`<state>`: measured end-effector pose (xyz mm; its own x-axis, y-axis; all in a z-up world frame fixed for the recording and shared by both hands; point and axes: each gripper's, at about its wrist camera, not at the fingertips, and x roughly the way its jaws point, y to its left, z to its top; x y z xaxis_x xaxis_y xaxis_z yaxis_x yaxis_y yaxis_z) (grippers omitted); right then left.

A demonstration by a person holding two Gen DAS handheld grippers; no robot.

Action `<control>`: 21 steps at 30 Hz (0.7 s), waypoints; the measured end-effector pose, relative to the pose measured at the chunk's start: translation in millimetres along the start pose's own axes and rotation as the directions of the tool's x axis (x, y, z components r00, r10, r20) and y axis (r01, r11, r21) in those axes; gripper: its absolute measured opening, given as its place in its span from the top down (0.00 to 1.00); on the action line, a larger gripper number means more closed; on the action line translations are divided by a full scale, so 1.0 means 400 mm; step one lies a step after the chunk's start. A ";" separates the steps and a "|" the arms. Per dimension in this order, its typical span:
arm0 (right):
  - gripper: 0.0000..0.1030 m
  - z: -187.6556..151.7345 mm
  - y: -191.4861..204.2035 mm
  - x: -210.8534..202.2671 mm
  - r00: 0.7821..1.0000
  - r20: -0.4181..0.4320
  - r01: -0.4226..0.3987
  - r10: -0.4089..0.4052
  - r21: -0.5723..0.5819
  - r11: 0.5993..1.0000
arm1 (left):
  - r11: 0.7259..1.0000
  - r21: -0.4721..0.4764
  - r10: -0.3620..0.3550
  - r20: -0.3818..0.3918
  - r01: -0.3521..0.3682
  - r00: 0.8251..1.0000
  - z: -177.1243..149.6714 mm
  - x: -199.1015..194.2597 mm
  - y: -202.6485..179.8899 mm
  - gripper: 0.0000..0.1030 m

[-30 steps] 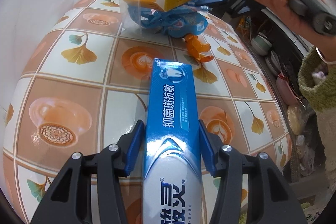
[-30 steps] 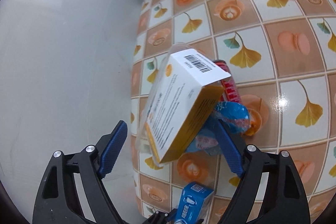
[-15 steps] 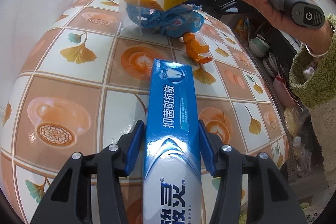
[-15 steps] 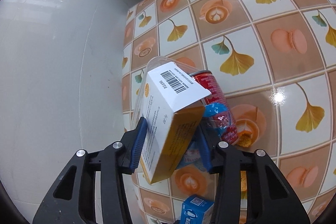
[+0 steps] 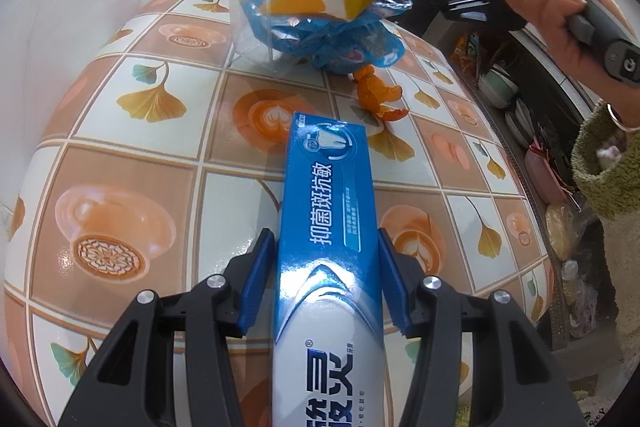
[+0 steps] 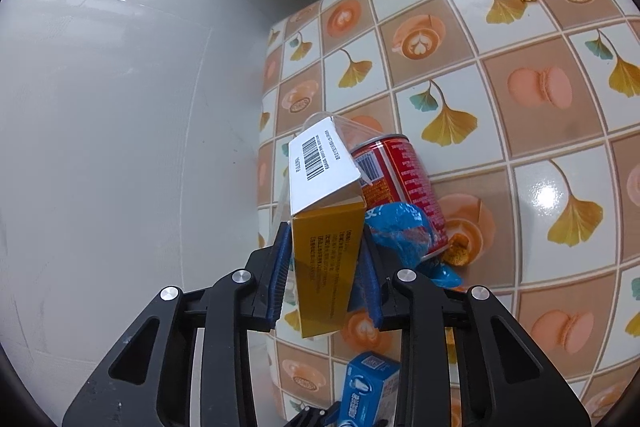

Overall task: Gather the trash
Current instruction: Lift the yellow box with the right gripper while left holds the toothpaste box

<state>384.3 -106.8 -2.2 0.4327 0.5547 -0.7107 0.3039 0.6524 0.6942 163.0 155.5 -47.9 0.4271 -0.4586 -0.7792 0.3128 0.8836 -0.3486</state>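
1. Trash lies gathered near the far corner of the tiled table (image 5: 132, 163): a yellow box (image 6: 324, 259), a red can (image 6: 400, 187), a blue wrapper (image 6: 404, 231), a clear plastic tub (image 5: 256, 27) and some orange peel (image 5: 378, 95).
2. Our right gripper (image 6: 324, 267) has just been closing, and its blue pads now clamp the yellow box by its two broad faces. The box tilts up off the pile; only its lower half sits between the pads.
3. We judge the step in hand to be lifting this box clear. We keep the squeeze steady, since thin card can buckle or slip.
4. We raise it straight away from the pile, because the wrapper and the tub's edge lie against it and could drag along or tip the can.
5. Our left gripper (image 5: 326, 283) is clamped on the blue toothpaste box (image 5: 332, 227), which juts forward over the table. We hold it level and apart from the pile while the right hand works.
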 end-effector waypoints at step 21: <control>0.72 -0.183 -0.233 -0.254 0.966 -0.081 -0.248 0.246 -0.006 0.969 | 1.000 0.011 0.028 -0.008 -0.028 1.000 0.003 0.013 -0.012 0.52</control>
<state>249.9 -186.1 -3.3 0.4243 0.7382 -0.5245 0.1821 0.4978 0.8480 164.9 148.9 -49.5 0.4290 -0.4326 -0.7930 0.3101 0.8950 -0.3205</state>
